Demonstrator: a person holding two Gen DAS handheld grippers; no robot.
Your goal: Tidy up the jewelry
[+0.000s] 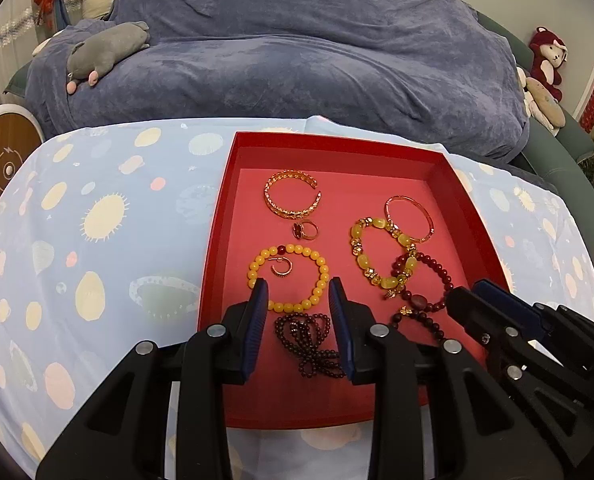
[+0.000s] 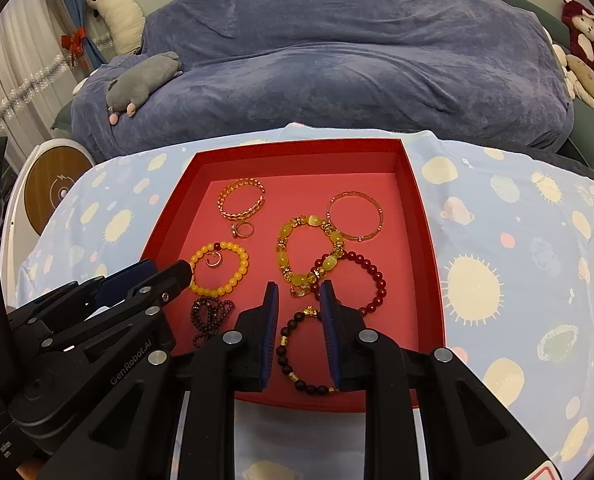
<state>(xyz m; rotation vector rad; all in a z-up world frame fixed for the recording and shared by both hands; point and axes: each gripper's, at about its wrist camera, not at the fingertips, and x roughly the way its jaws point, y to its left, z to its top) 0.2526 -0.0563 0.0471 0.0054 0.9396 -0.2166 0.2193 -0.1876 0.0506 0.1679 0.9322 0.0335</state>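
The shallow red cardboard tray (image 1: 453, 184) sits on a pale blue planet-print cloth (image 1: 97, 240), and all the jewellery lies loose inside it, so the likeliest trouble is one piece dragging another. The big amber-and-crystal bead bracelet (image 2: 297, 248) overlaps both the thin gold bangle (image 2: 355, 216) and the glossy dark red bead bracelet (image 2: 371, 280), so lifting any one would probably pull its neighbours. The heaped strand of tiny dark garnet-coloured beads (image 1: 309, 340) looks tangled and could slip or snag on a fingertip. The left gripper (image 1: 297, 292) hangs spread over that strand and the round yellow bead bracelet (image 1: 287, 276), pinching nothing; the right gripper (image 2: 299, 296) is likewise spread, over the dark brown bead bracelet with gold spacers (image 2: 297, 352). The small open gold ring (image 1: 282, 267) inside the yellow loop could be knocked aside unnoticed.
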